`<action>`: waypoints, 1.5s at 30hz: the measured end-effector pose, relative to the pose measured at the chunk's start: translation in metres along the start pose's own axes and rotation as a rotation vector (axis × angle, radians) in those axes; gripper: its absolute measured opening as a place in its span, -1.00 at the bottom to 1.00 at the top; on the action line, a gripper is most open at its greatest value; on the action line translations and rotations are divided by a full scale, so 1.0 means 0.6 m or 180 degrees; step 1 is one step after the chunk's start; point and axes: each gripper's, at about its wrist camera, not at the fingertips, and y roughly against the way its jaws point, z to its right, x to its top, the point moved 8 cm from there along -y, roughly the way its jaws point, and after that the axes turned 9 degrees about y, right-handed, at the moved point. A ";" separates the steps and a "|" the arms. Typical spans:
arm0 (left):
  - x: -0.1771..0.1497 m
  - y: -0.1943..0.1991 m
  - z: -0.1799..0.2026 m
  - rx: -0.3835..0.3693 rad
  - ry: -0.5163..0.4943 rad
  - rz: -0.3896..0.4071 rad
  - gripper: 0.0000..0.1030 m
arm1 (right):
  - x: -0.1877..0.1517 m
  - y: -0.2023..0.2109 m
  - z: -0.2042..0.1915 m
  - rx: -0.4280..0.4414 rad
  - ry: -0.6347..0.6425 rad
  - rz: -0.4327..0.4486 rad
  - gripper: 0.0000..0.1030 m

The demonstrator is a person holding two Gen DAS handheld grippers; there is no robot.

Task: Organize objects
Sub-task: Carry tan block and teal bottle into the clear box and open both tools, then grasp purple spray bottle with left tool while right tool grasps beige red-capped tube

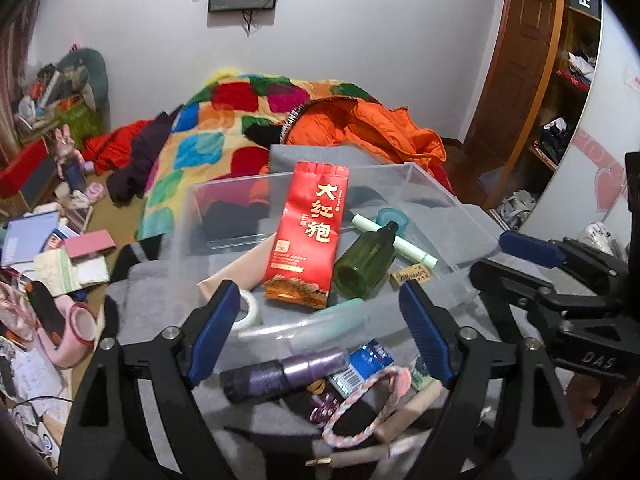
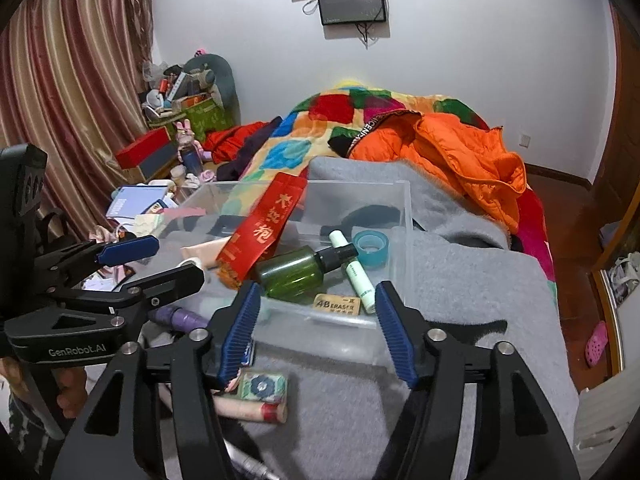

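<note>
A clear plastic bin (image 1: 436, 188) (image 2: 404, 216) sits on a grey blanket. Inside lie a red tea packet (image 1: 310, 236) (image 2: 260, 228), a green spray bottle (image 1: 366, 262) (image 2: 300, 270), a pale green tube (image 1: 394, 245) (image 2: 356, 276), a teal tape roll (image 1: 394, 218) (image 2: 372, 248) and an eraser (image 1: 412, 276) (image 2: 336, 304). My left gripper (image 1: 320, 320) is open and empty above the bin's near edge. Below it lie a purple tube (image 1: 284, 374), a blue packet (image 1: 366, 362) and a braided cord (image 1: 360, 408). My right gripper (image 2: 316, 320) is open and empty over the bin's near wall.
A small patterned box (image 2: 262, 386) and a pink tube (image 2: 250, 410) lie on the grey blanket (image 2: 472, 280) near the right gripper. A colourful quilt (image 1: 224, 120) and an orange jacket (image 2: 452, 152) lie behind the bin. Clutter covers the floor at left (image 1: 60, 256).
</note>
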 end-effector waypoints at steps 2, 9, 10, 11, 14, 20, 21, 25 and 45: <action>-0.009 0.011 -0.006 0.0081 -0.0022 0.0044 0.70 | -0.006 0.012 -0.005 0.0013 0.0022 0.0025 0.23; -0.040 0.032 -0.041 0.0133 0.0109 0.0021 0.83 | -0.032 0.036 -0.027 0.0033 0.0090 0.0033 0.45; -0.045 0.033 -0.048 0.0150 0.0131 0.0008 0.85 | -0.038 0.036 -0.031 0.0035 0.0097 0.0013 0.47; -0.052 0.033 -0.055 0.0176 0.0145 -0.0014 0.85 | -0.045 0.034 -0.036 0.0035 0.0107 -0.0012 0.50; -0.073 0.029 -0.079 0.0274 0.0199 -0.0098 0.85 | -0.065 0.020 -0.053 0.0086 0.0105 -0.0134 0.57; -0.103 0.023 -0.112 0.0362 0.0298 -0.0206 0.85 | -0.099 -0.027 -0.096 0.0185 0.0191 -0.0422 0.62; -0.108 0.024 -0.116 0.0385 0.0298 -0.0209 0.85 | -0.104 -0.036 -0.104 0.0201 0.0200 -0.0473 0.64; -0.120 0.023 -0.128 0.0402 0.0341 -0.0245 0.85 | -0.119 -0.064 -0.117 0.0218 0.0215 -0.0623 0.67; -0.083 -0.053 -0.049 0.0327 0.0075 -0.0509 0.87 | -0.131 -0.060 -0.116 0.0196 0.0212 -0.0568 0.61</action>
